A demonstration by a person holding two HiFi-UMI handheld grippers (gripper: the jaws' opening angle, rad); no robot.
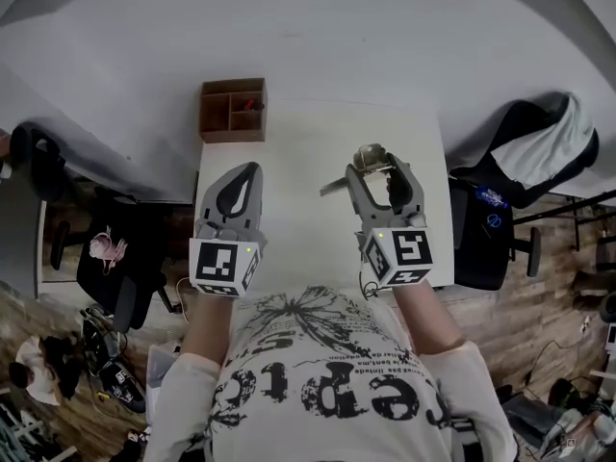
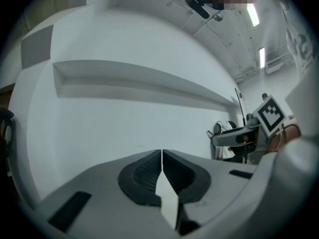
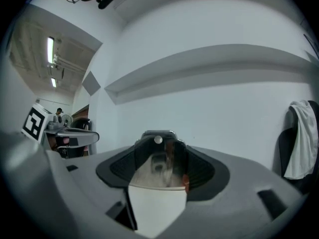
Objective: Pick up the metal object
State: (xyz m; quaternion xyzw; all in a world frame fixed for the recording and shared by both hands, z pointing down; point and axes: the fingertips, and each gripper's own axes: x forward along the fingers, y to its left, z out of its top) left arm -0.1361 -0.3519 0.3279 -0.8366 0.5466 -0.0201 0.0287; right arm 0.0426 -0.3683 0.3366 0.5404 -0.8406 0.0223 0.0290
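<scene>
The metal object [image 1: 372, 158] is a shiny clamp-like piece, and my right gripper [image 1: 377, 166] is shut on it above the white table [image 1: 308, 133]. A thin bar of it sticks out to the left. In the right gripper view the metal object [image 3: 159, 156] fills the gap between the dark pads [image 3: 197, 169], and a white wall lies behind. My left gripper [image 1: 250, 169] hovers over the table's left side, shut with nothing in it. Its pads [image 2: 144, 173] meet along a thin line in the left gripper view, where the right gripper [image 2: 249, 136] shows at the right.
A brown wooden compartment box [image 1: 233, 110] sits at the table's far left corner. A black chair with a white cloth [image 1: 539, 157] stands to the right of the table. Another black chair [image 1: 120, 258] and floor clutter are to the left.
</scene>
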